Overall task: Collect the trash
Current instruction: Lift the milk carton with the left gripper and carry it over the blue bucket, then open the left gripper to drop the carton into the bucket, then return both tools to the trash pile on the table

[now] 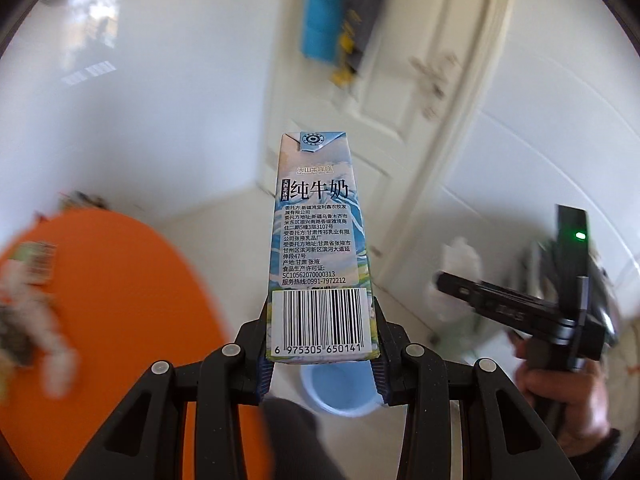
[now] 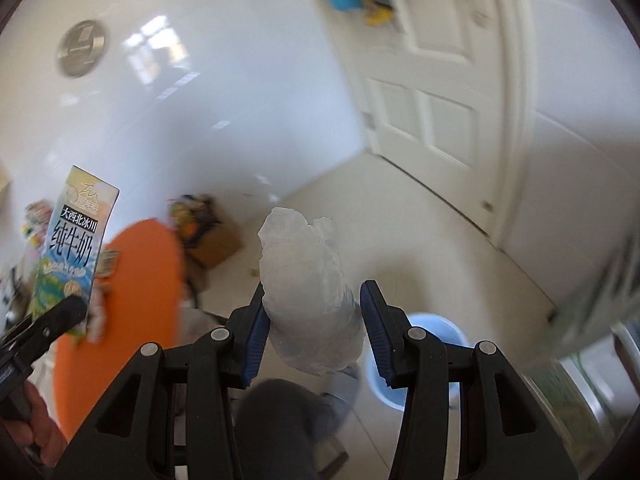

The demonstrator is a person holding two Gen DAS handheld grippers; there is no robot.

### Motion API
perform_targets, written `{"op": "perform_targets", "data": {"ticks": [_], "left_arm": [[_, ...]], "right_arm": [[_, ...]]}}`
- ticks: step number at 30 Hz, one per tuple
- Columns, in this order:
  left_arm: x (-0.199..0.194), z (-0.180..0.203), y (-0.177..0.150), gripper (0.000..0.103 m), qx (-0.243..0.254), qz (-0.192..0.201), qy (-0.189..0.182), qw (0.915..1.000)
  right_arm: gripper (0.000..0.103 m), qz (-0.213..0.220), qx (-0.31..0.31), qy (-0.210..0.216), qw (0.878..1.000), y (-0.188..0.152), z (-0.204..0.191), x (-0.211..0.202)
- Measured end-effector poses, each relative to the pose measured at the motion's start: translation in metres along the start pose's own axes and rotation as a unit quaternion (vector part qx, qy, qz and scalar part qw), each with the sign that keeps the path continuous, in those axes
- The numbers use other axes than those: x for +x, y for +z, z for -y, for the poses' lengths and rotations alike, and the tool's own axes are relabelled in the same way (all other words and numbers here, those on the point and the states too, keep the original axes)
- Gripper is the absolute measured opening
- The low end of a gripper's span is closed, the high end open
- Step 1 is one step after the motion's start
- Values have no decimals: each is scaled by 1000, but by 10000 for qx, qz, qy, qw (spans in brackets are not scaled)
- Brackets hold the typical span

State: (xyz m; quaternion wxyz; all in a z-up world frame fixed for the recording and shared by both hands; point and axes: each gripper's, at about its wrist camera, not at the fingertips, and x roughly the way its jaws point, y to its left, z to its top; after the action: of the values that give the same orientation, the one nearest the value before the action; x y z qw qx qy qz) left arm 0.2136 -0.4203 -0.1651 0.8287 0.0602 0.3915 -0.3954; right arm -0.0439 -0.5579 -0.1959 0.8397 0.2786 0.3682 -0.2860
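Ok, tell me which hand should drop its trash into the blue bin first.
Probably left. The left hand-held gripper holds the milk carton with the blue bin showing directly beneath it. The right hand-held gripper, holding the crumpled white wrapper, has the bin off to its right side.

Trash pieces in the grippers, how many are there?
2. A milk carton is clamped in the left gripper, and a crumpled clear plastic bag sits between the right gripper's fingers. More may lie blurred on the orange table.
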Motion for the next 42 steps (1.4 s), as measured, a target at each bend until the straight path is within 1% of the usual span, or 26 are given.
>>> {"op": "perform_targets", "data": {"ticks": [2, 5, 7, 8, 10, 12, 14, 15, 16, 17, 18, 20, 21, 22, 23, 24, 25, 27, 28, 29, 30, 34, 35, 36, 39, 42], "left_arm": [[34, 10, -4, 36, -3, -337, -223, 9992], [92, 24, -18, 36, -23, -1010, -541, 9934], [125, 29, -23, 36, -4, -1317, -541, 9898], [145, 34, -30, 36, -4, -1560, -569, 9861], [176, 33, -32, 36, -11, -1859, -590, 9808], [205, 39, -38, 36, 67, -2172, -624, 9741], [237, 48, -39, 39, 120, -2518, -709, 9651], [251, 44, -34, 38, 158, -2624, -629, 9628], [262, 45, -36, 44, 187, -2732, -505, 9605], [274, 45, -42, 57, 200, -2897, -370, 9562], [284, 41, -39, 62, 175, -2964, -289, 9545], [297, 42, -39, 72, 87, -3019, -158, 9532], [300, 35, -38, 74, 84, -3119, -130, 9500], [301, 32, -38, 76, 71, -3146, -5, 9492], [302, 28, -34, 77, 68, -3135, 104, 9495], [314, 18, -16, 77, 77, -3127, 220, 9496], [317, 16, -7, 78, 107, -3105, 360, 9498], [327, 24, 21, 79, 168, -3035, 604, 9508], [332, 43, 33, 81, 694, -3540, 22, 9327], [323, 45, 37, 83, 717, -3420, 102, 9369], [322, 57, 40, 83, 734, -3329, 142, 9400], [273, 72, 45, 87, 824, -2913, 185, 9529], [257, 74, 46, 87, 830, -2798, 177, 9563], [230, 64, 41, 87, 839, -2684, 169, 9595], [178, 58, 52, 87, 835, -2227, 103, 9713], [121, 45, 60, 91, 829, -1672, 146, 9823]], "right_arm": [[46, -219, 254, -111, 9994, -7, 32, 17], [46, -555, 571, -238, 9965, -16, 67, 50], [46, -737, 751, -246, 9941, -23, 85, 70], [46, -852, 862, -257, 9923, -27, 95, 83], [46, -1001, 1058, -212, 9891, -32, 110, 103], [46, -1150, 1226, -229, 9855, -36, 122, 123], [47, -1261, 1466, -213, 9809, -41, 138, 143], [48, -1307, 1558, -184, 9789, -44, 142, 148], [50, -1379, 1696, -161, 9757, -47, 149, 157], [55, -1403, 1764, -177, 9741, -49, 154, 161], [66, -1412, 1819, -173, 9730, -51, 161, 165], [75, -1406, 1942, -179, 9707, -52, 167, 171], [84, -1412, 2016, -203, 9690, -53, 169, 173], [90, -1413, 2054, -225, 9682, -54, 171, 174], [92, -1389, 2067, -241, 9682, -54, 172, 174], [99, -1368, 2077, -277, 9682, -55, 172, 174], [103, -1340, 2087, -353, 9681, -55, 171, 173], [103, -1272, 2090, -498, 9683, -55, 172, 171], [103, -1198, 2088, -579, 9689, -54, 169, 165], [103, -1159, 2076, -635, 9692, -53, 166, 159], [103, -1097, 2045, -719, 9700, -51, 162, 151], [103, -837, 1920, -790, 9746, -45, 141, 122], [103, -766, 1871, -836, 9758, -42, 135, 115], [103, -682, 1812, -851, 9774, -39, 128, 106], [103, -379, 1538, -757, 9845, -25, 95, 74], [103, -53, 1192, -686, 9905, -10, 54, 41]]}}
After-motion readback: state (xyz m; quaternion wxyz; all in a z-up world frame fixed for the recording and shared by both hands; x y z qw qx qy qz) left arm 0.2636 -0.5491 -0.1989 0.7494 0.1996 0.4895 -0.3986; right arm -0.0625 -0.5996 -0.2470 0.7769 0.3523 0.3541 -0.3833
